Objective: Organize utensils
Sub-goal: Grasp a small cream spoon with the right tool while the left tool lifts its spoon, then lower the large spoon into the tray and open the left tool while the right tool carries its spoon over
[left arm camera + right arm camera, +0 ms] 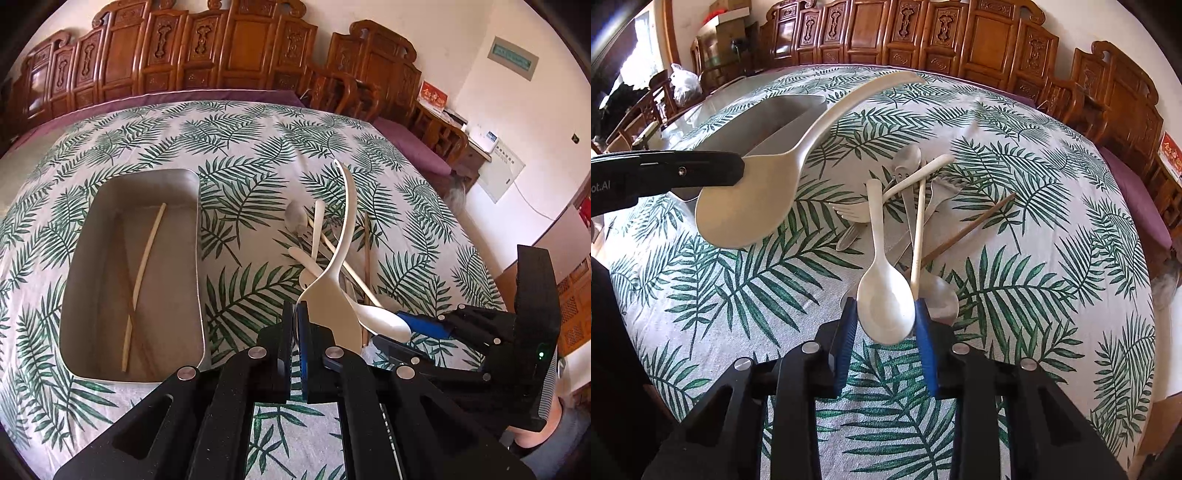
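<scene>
We look out over a room in a home: a table under a palm-leaf cloth [258, 147], ringed along its far edge by carved wooden chairs [236, 55] set against a pale wall. Purple seat cushions [413, 147] line the chairs off the table's right corner, a red card [433, 96] stands on a side cabinet, and loose cutlery [908, 206] lies mid-table.

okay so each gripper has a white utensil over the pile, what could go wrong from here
1. The left gripper pinches the rice paddle only at the blade's edge, so it may swing or slip on the way to the metal tray.
2. The right gripper holds the white spoon by its bowl; its handle still crosses the utensil pile, so lifting could drag the cream chopstick.
</scene>
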